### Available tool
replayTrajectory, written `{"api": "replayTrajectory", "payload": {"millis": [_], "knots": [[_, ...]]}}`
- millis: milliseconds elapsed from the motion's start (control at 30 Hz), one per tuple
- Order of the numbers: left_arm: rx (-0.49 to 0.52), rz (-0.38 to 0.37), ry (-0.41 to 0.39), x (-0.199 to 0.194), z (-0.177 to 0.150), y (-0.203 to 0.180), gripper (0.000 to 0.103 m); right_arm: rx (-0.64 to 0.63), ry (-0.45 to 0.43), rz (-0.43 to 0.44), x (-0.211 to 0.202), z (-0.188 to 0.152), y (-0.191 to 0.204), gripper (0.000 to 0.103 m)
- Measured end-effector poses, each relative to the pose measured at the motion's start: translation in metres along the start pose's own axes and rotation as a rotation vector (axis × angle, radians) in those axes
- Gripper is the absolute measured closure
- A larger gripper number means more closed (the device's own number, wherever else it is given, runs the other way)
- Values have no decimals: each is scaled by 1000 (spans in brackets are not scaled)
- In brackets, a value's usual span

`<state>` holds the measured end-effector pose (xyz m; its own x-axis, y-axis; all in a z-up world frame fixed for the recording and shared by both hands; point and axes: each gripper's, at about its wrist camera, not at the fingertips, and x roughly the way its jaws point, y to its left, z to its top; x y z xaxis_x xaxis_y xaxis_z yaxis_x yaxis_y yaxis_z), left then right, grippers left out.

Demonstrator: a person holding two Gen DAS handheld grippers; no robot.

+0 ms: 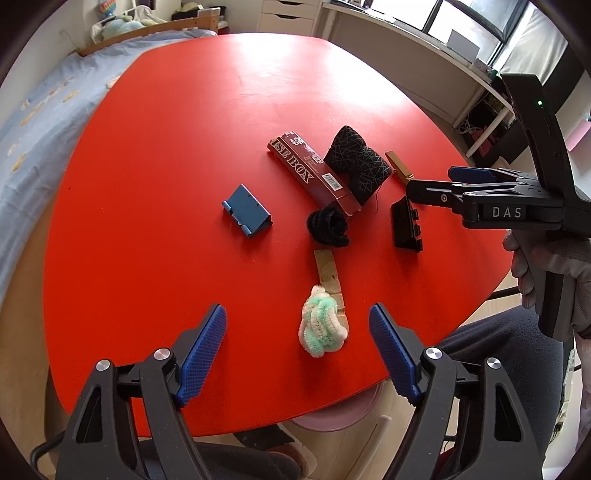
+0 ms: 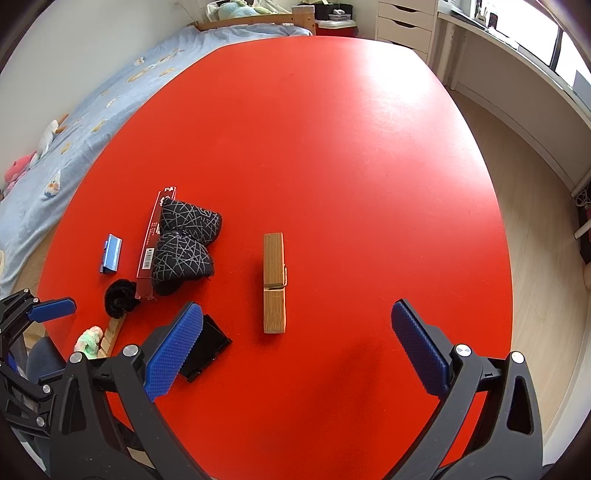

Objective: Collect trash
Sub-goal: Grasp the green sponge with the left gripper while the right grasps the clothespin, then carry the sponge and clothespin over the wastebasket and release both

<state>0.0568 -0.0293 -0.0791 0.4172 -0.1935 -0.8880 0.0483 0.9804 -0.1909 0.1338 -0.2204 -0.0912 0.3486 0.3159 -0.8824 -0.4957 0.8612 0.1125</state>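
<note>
Left wrist view had the left gripper [image 1: 297, 349] wide open w/ the green pom [image 1: 322, 326] lying between its fingers on the red table [image 1: 166, 147]; right wrist view showed the right gripper [image 2: 297, 349] open too, nothing held, clothespin [image 2: 274, 283] just ahead.

A rounded, glossy red bench [image 2: 332, 129] fills the middle of a bedroom. To its left stands a bed with a pale blue printed sheet [image 2: 92, 122] and a wooden headboard [image 2: 255, 20], soft toys [image 2: 22, 166] lying on it. A white drawer unit [image 2: 404, 22] stands at the far wall. A long white desk [image 2: 524, 74] runs under bright windows [image 1: 476, 18]. The floor is light wood [image 2: 535, 240].
</note>
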Motion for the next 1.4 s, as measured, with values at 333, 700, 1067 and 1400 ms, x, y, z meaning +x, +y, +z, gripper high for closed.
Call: {"api": "replayTrajectory", "payload": {"millis": [333, 700, 1067, 1400], "knots": [[6, -1, 5, -2, 2, 8, 67, 16, 13, 15, 6, 4, -1, 25], [16, 14, 5, -1, 2, 6, 84, -26, -3, -19, 5, 7, 5, 88], [10, 22, -5, -3, 0, 4, 85, -27, -6, -17, 4, 4, 4, 92], [12, 28, -20, -11, -1, 4, 85, -21, -22, -15, -7, -1, 3, 92]]}}
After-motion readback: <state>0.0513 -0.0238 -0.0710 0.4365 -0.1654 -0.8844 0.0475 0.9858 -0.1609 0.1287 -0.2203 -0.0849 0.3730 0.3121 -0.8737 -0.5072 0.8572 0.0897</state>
